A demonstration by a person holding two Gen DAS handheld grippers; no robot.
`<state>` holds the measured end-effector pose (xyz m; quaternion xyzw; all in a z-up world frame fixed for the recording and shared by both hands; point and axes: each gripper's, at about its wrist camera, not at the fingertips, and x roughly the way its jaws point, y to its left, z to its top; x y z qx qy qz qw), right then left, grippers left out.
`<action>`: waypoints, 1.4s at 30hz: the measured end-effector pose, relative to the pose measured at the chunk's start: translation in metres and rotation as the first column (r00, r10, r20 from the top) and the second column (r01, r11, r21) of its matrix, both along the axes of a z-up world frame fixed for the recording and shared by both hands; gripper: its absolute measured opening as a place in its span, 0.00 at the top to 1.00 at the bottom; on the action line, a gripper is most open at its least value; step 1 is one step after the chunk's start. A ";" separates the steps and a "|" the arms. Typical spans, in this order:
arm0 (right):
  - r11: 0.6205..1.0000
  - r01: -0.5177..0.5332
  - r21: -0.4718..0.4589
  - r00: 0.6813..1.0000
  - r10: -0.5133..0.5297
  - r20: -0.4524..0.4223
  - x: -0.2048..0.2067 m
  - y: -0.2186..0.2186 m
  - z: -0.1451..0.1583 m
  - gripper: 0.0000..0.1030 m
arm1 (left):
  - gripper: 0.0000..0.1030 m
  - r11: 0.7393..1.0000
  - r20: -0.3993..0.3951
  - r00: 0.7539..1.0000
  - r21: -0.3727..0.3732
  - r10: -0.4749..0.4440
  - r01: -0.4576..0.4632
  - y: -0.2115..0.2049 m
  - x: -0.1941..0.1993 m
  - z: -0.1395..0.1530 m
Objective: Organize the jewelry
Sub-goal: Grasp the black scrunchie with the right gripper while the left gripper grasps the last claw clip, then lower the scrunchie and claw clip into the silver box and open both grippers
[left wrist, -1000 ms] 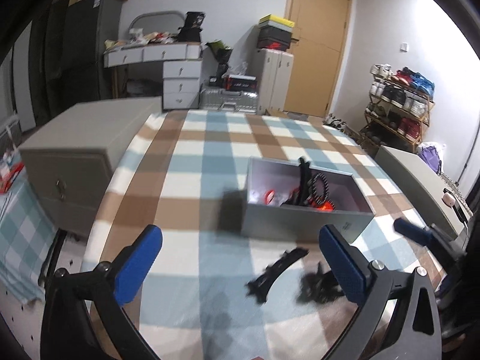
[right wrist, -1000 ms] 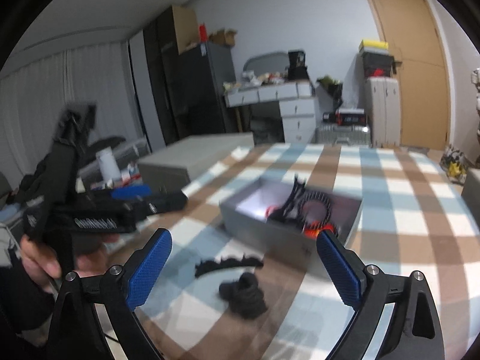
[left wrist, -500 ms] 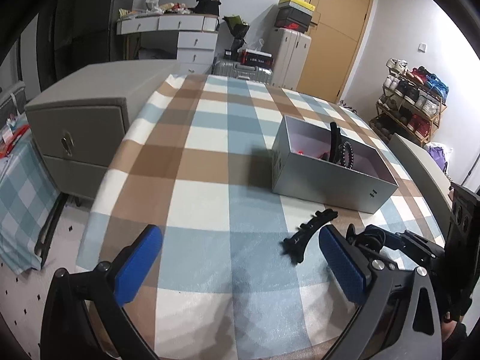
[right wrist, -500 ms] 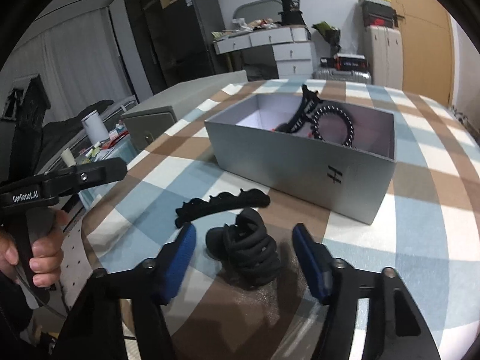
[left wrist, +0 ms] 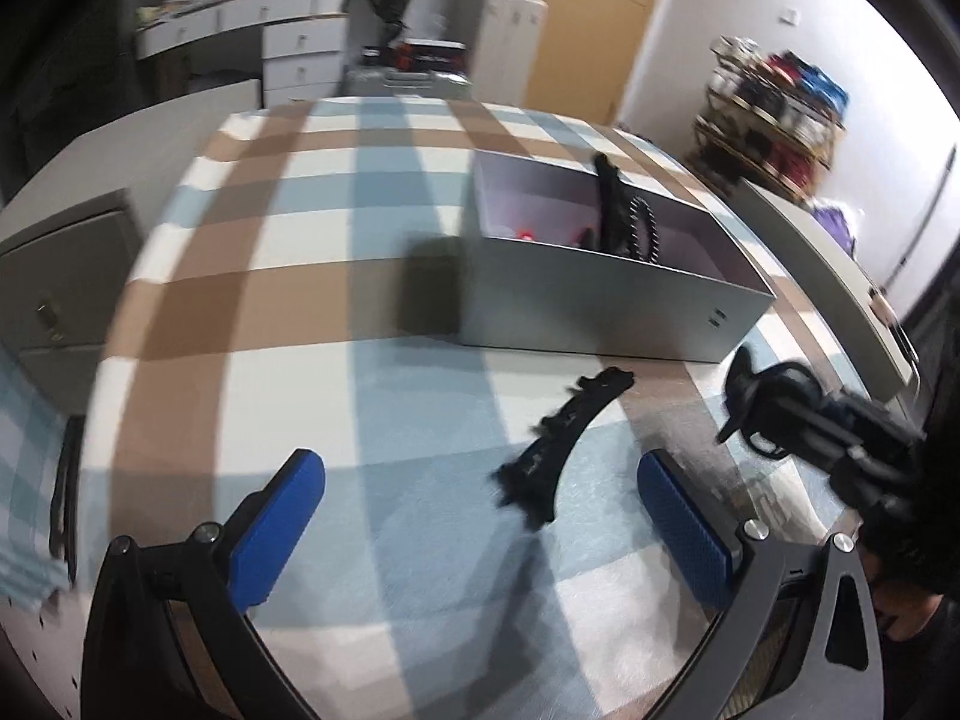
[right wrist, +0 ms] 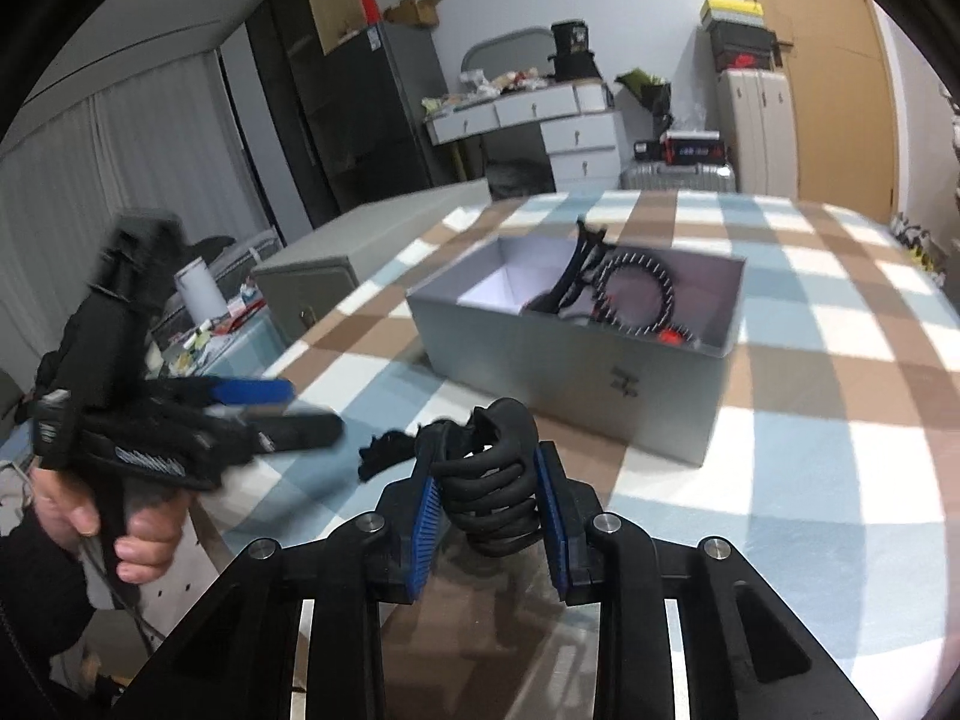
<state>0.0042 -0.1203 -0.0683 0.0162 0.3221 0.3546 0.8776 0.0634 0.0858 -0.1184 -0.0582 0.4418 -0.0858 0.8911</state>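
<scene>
My right gripper is shut on a black claw hair clip and holds it just above the checked tablecloth. The clip also shows in the left wrist view. A curved black hair comb lies on the cloth between and ahead of my left gripper's open blue pads; the left gripper is empty. Part of the comb shows in the right wrist view. A grey open box holding a black spiked bracelet and other black and red pieces stands behind; it also shows in the right wrist view.
The checked table ends at a near edge below my grippers. A grey cabinet stands left of the table, another grey unit on the right. A desk, suitcase and shoe rack are far behind.
My right gripper has closed on the black claw clip and lifted it off the cloth. My left gripper has moved closer over the curved comb and stayed open.
</scene>
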 end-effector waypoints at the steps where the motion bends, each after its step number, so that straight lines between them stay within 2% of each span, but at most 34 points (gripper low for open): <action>1: 1.000 0.010 0.011 1.000 -0.010 0.008 0.000 -0.005 0.004 0.72 | 0.01 1.000 -0.008 1.000 0.003 -0.011 0.011 -0.002 0.003 -0.001; 5: 0.999 0.037 0.037 0.999 -0.038 0.022 -0.001 -0.020 0.014 0.72 | 0.03 0.998 -0.062 0.997 -0.011 -0.054 0.054 -0.010 0.016 -0.008; 7: 0.998 0.047 0.046 0.998 -0.049 0.031 -0.002 -0.026 0.019 0.72 | 0.09 0.997 -0.084 0.994 -0.009 -0.077 0.076 -0.016 0.021 -0.011; 14: 0.996 0.067 0.065 0.997 -0.070 0.040 0.000 -0.039 0.022 0.72 | 0.27 0.980 -0.092 0.981 0.093 -0.169 0.177 -0.041 0.018 -0.010; 16: 0.995 0.075 0.073 0.996 -0.078 0.032 0.002 -0.040 0.020 0.72 | 0.37 0.974 -0.090 0.980 0.127 -0.179 0.190 -0.045 0.020 -0.009; 17: 0.994 0.077 0.075 0.996 -0.079 0.030 0.002 -0.042 0.019 0.72 | 0.46 0.969 -0.089 0.978 0.142 -0.189 0.200 -0.048 0.019 -0.009; 18: 0.994 0.078 0.076 0.996 -0.081 0.027 0.003 -0.043 0.019 0.72 | 0.59 0.965 -0.087 0.977 0.159 -0.197 0.208 -0.051 0.018 -0.009; 19: 0.994 0.079 0.076 0.996 -0.081 0.025 0.003 -0.044 0.018 0.72 | 0.67 0.961 -0.084 0.975 0.172 -0.206 0.218 -0.053 0.017 -0.008; 20: 0.994 0.080 0.076 0.996 -0.082 0.024 0.004 -0.045 0.018 0.72 | 0.80 0.956 -0.080 0.972 0.182 -0.220 0.232 -0.056 0.015 -0.008; 21: 0.994 0.080 0.077 0.996 -0.082 0.024 0.004 -0.045 0.018 0.72 | 0.85 0.953 -0.080 0.970 0.186 -0.229 0.241 -0.057 0.017 -0.007; 26: 0.992 0.087 0.088 0.996 -0.090 0.029 0.004 -0.051 0.022 0.72 | 0.87 0.952 -0.035 0.972 0.196 -0.233 0.235 -0.060 0.011 0.003; 32: 0.988 0.074 0.133 0.996 -0.081 0.049 0.013 -0.054 0.040 0.72 | 0.87 0.966 0.086 0.965 0.093 -0.248 0.240 -0.056 -0.001 0.042; 34: 0.987 0.067 0.146 0.995 -0.076 0.058 0.017 -0.053 0.046 0.72 | 0.87 0.968 0.128 0.961 0.079 -0.245 0.236 -0.056 -0.004 0.052; 42: 0.982 0.036 0.184 0.995 -0.053 0.090 0.038 -0.041 0.067 0.72 | 0.87 0.989 0.253 0.957 0.078 -0.143 0.127 -0.044 0.018 0.078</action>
